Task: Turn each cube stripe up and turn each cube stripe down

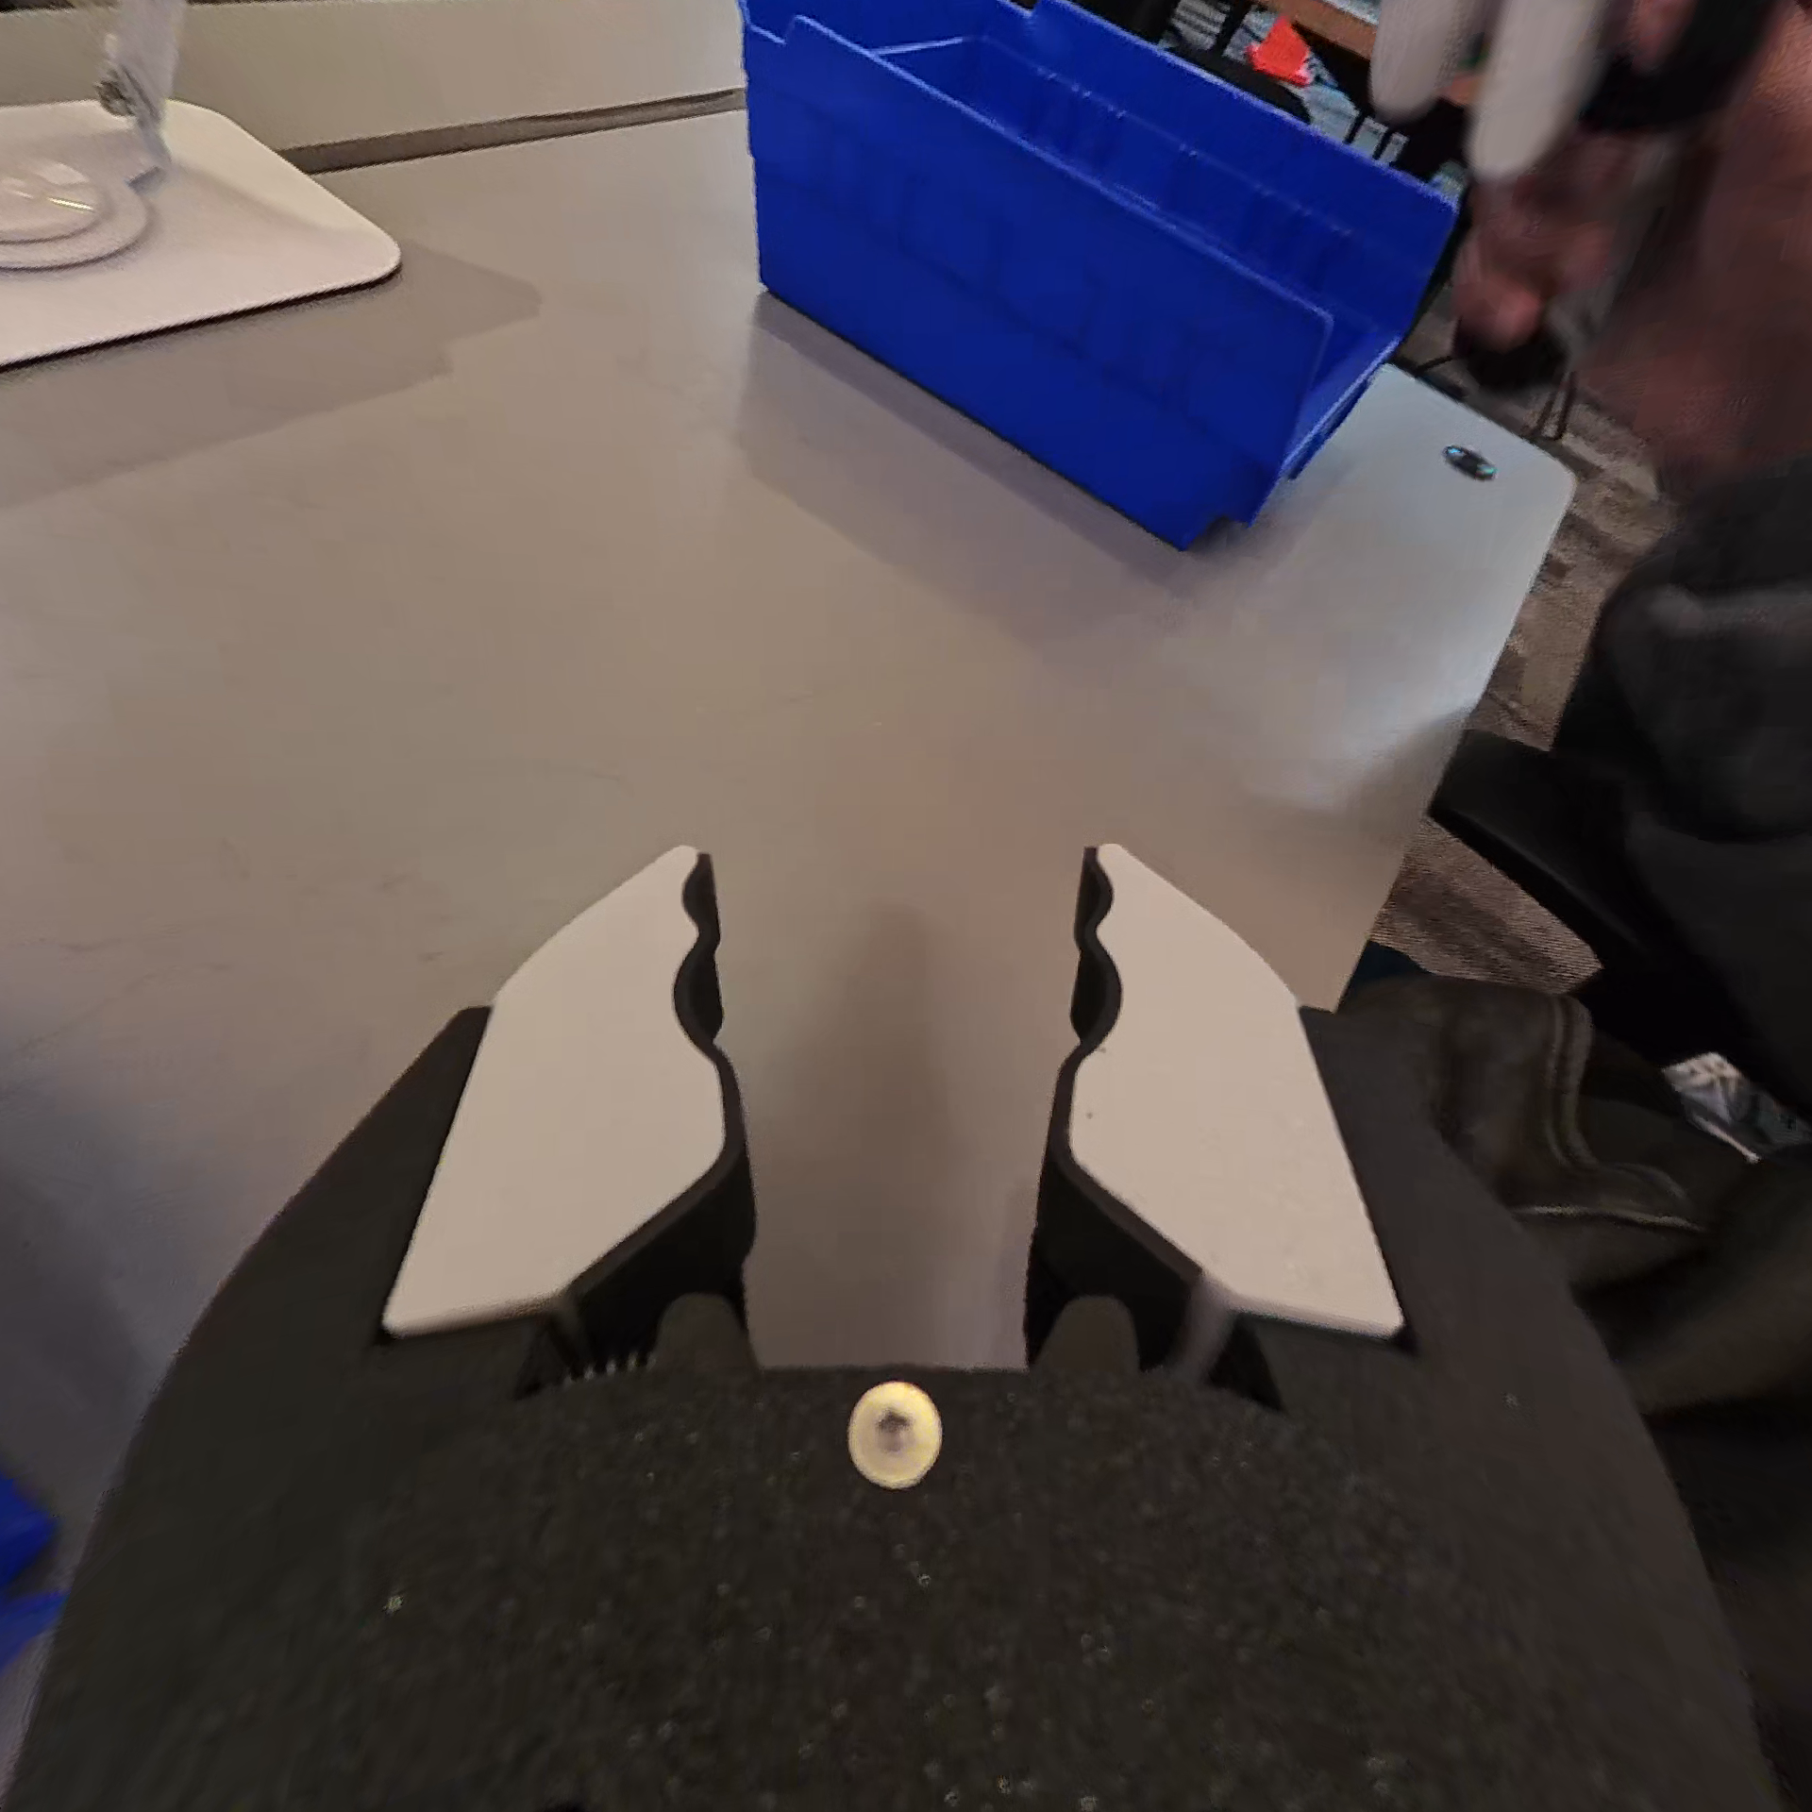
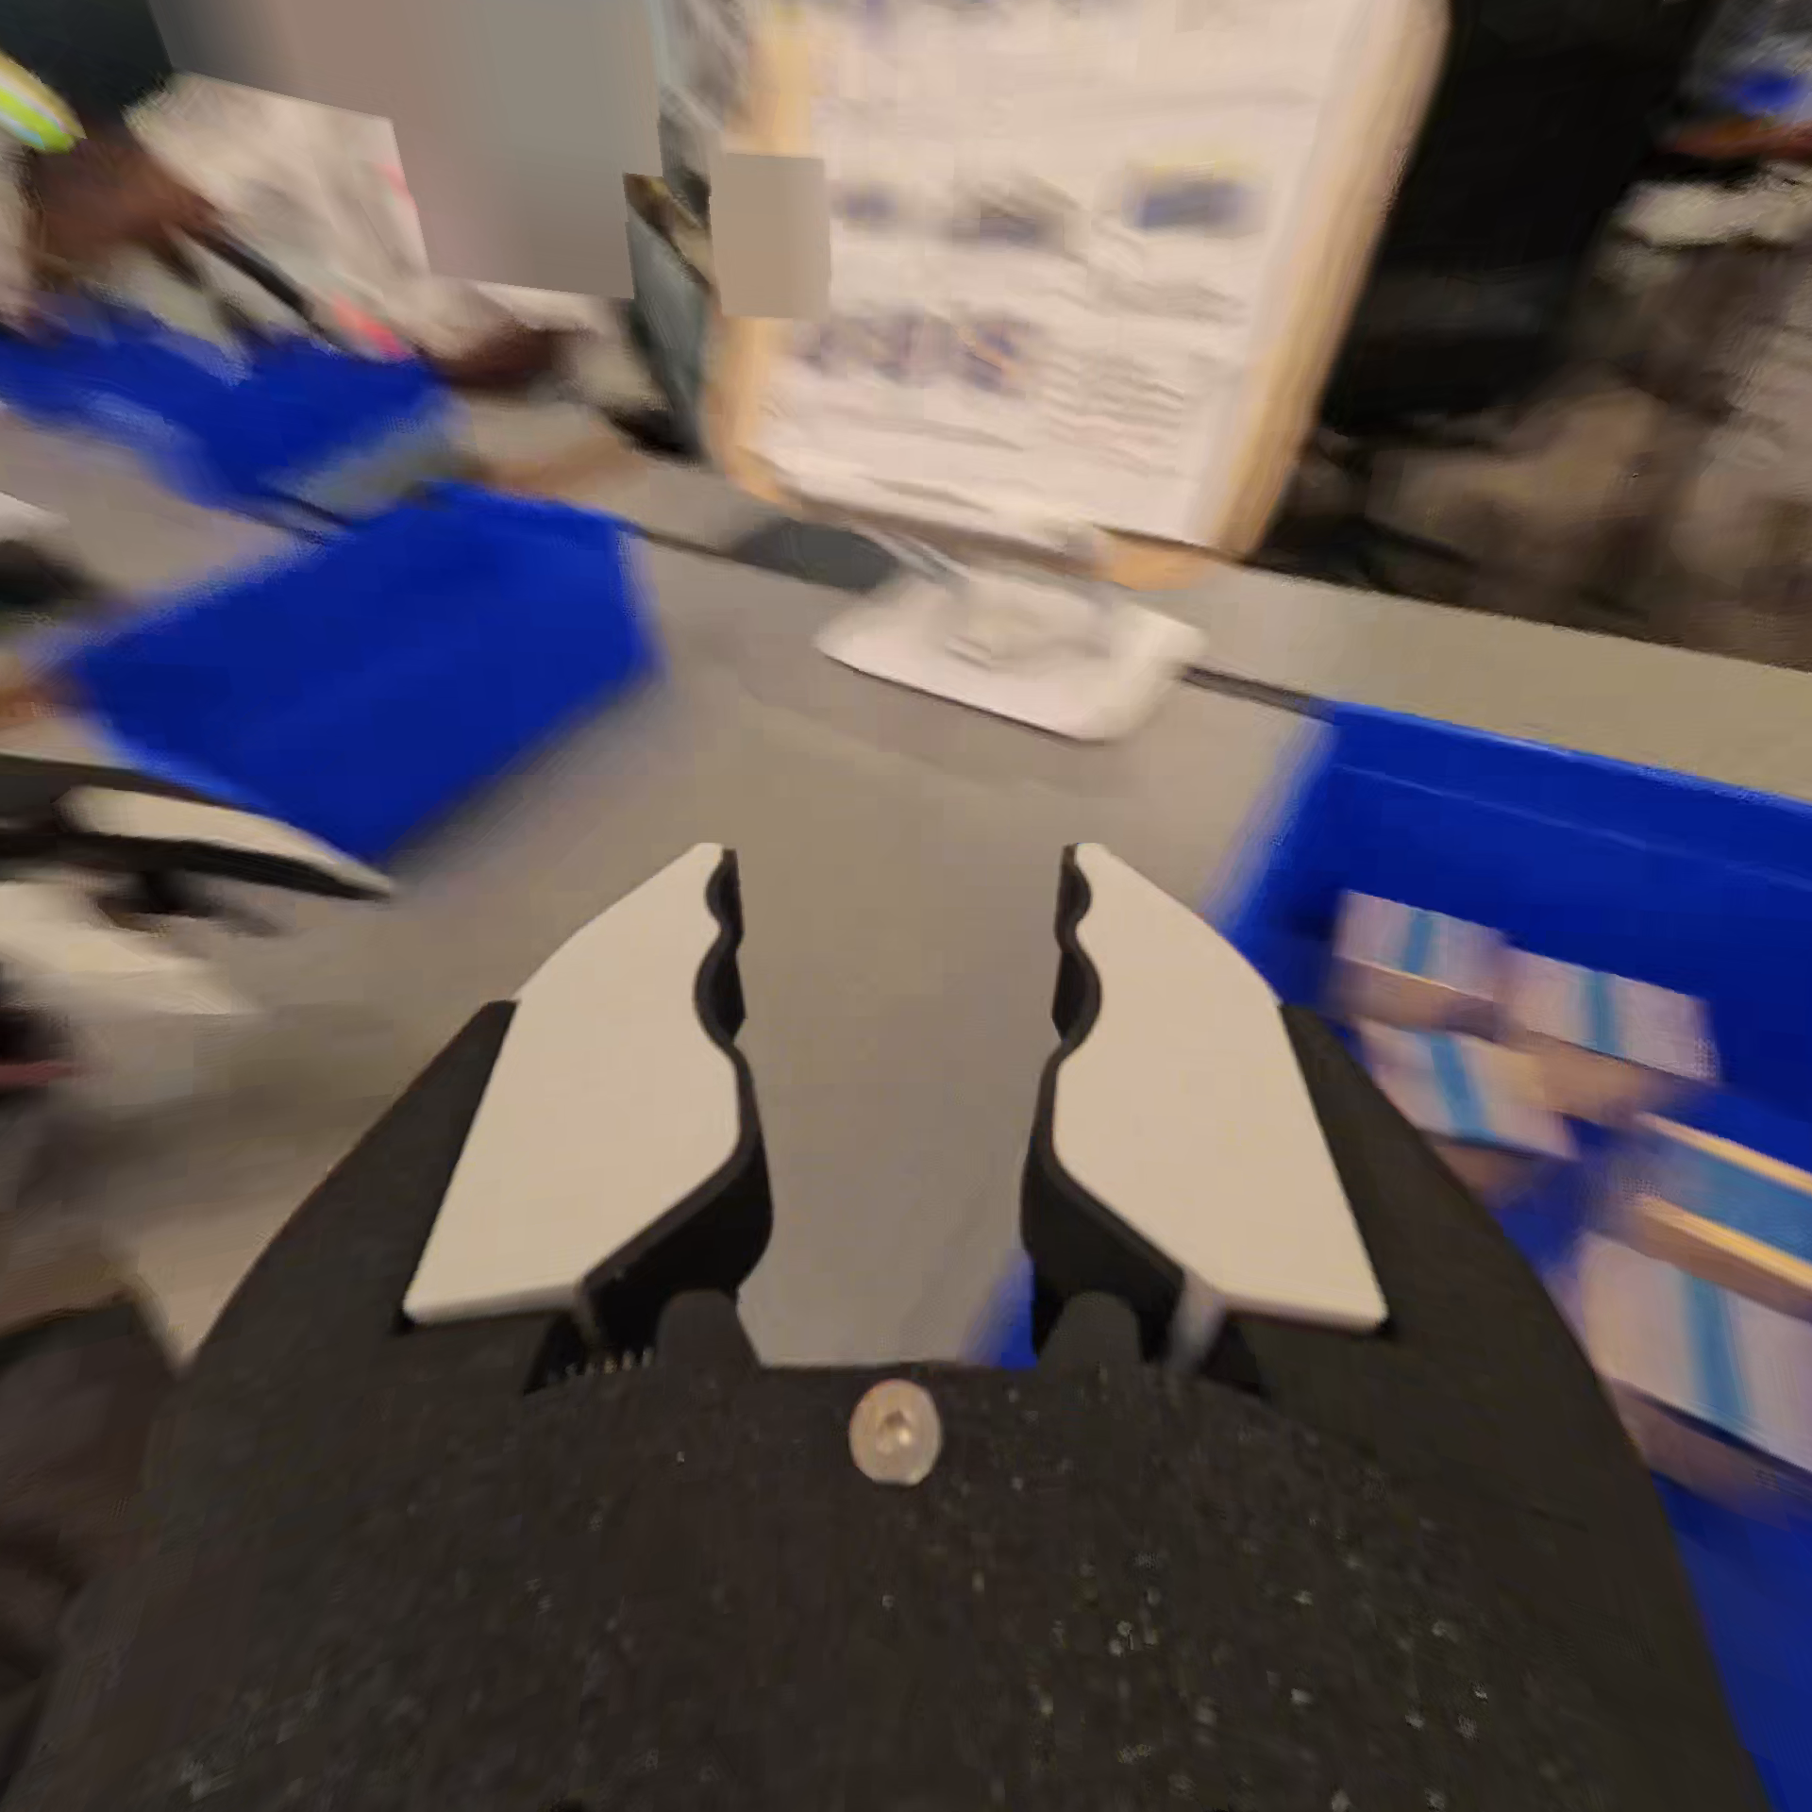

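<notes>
Blue bin (image 2: 1530, 882) blurred; striped cubes (image 2: 1530, 1020) inside indistinct.

Left wrist view: bin (image 1: 1069, 284) on table (image 1: 588, 608), far right part, near table corner. Flat pad (image 1: 196, 245) on table, far left. Bare table between pad and bin.

Right wrist view: bin with cubes (image 2: 1530, 1039) inside, at right. Second bin (image 2: 373, 667) at left, farther back. Stand base (image 2: 1020, 647) on table between bins, behind. Board (image 2: 1030, 265) above base.
</notes>
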The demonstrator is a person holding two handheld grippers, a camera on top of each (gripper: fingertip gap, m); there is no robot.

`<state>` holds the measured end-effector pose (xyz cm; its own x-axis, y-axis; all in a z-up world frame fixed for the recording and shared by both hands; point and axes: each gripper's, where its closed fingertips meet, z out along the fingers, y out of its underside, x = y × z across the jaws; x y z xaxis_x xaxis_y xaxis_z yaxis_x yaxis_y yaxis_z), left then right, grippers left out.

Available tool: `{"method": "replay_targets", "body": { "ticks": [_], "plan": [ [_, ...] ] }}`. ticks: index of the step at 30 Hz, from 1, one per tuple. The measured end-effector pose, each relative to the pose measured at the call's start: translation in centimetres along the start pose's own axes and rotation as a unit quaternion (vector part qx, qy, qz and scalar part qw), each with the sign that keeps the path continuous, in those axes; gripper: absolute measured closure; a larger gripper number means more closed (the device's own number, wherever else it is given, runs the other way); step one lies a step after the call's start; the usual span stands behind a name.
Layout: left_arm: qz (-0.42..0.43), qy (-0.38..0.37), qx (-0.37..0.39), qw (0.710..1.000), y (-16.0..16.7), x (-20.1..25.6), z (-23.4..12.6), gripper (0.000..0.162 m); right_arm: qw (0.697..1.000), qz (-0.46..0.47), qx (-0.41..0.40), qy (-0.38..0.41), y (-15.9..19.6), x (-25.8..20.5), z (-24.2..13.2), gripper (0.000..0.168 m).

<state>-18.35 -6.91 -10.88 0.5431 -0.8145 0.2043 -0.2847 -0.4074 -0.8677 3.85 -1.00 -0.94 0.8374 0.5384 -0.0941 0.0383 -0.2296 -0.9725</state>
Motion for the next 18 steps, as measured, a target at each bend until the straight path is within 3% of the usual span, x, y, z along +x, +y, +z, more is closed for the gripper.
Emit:
{"method": "replay_targets", "body": {
  "ticks": [2, 3, 6, 10, 15, 18],
  "plan": [
    [0.001, -0.026, 0.003, 1.0, 0.0, -0.9, -0.1, 0.092, 0.988, 0.033, 0.082, -0.124, 1.5, -7.5, 1.1, 0.104],
    [0.001, -0.046, 0.003, 0.999, 0.1, -1.6, -0.2, 0.092, 0.983, 0.031, 0.099, -0.15, 3.0, -9.9, 1.5, 0.108],
    [0.008, -0.091, 0.009, 0.996, 0.1, -3.1, -0.6, 0.089, 0.986, -0.042, 0.051, -0.153, 7.7, -13.7, 3.1, 0.106],
    [0.004, -0.106, 0.012, 0.994, 0.3, -3.8, -0.7, 0.084, 0.985, -0.113, 0.019, -0.128, 8.9, -14.7, 3.9, 0.106],
    [-0.01, -0.077, -0.003, 0.997, 1.1, -2.9, 0.3, 0.083, 0.988, -0.094, 0.018, -0.122, 8.9, -14.0, 3.5, 0.106],
    [0.001, -0.077, -0.003, 0.997, 1.1, -2.0, 1.2, 0.083, 0.991, -0.08, 0.044, -0.095, 7.0, -12.1, 1.8, 0.106]
  ]
}}
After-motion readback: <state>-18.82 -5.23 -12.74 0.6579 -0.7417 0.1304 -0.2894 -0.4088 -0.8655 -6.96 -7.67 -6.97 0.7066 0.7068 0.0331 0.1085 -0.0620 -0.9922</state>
